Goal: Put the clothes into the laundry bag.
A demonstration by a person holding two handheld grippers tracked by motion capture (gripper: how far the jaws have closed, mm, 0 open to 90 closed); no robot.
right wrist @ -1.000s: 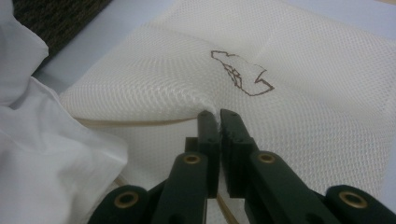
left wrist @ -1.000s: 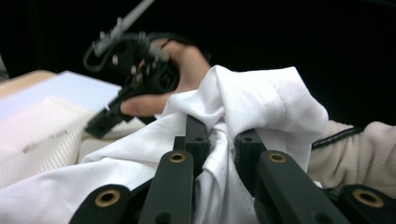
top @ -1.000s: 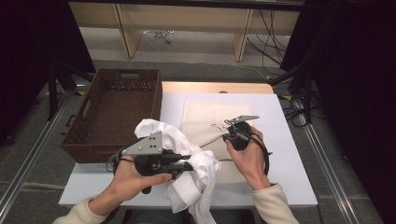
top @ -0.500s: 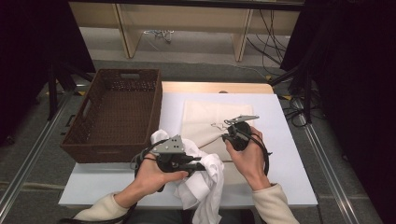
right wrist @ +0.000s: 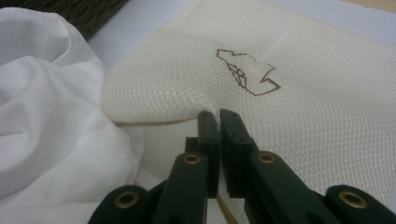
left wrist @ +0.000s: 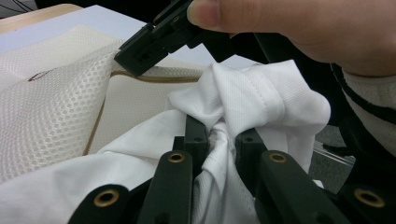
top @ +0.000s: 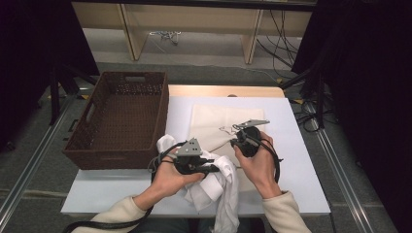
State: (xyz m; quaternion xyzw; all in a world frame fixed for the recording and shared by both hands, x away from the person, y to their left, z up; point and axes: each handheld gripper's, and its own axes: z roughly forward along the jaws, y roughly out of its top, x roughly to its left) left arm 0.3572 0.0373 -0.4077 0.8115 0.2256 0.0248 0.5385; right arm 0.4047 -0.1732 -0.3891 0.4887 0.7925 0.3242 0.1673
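A crumpled white garment (top: 218,187) lies at the table's front and hangs over its edge. My left gripper (top: 214,169) is shut on a bunched fold of the garment (left wrist: 243,98), right beside the mouth of a cream mesh bag (top: 214,124). The mesh bag (right wrist: 299,116), with a brown outline logo (right wrist: 245,72), lies flat mid-table. My right gripper (right wrist: 218,115) is shut on the bag's brown-trimmed edge and lifts it a little. In the left gripper view the right gripper (left wrist: 149,46) pinches that edge just above the garment. In the high view the right gripper (top: 233,142) sits next to the left one.
A brown wicker basket (top: 97,141) stands at the left, half off the white table (top: 296,160), close to my left hand. A wooden strip runs along the table's far edge. Dark curtains and cables surround the table.
My left hand has carried the white garment rightward and down toward the bag's lifted edge. The right hand has held still with the bag's edge.
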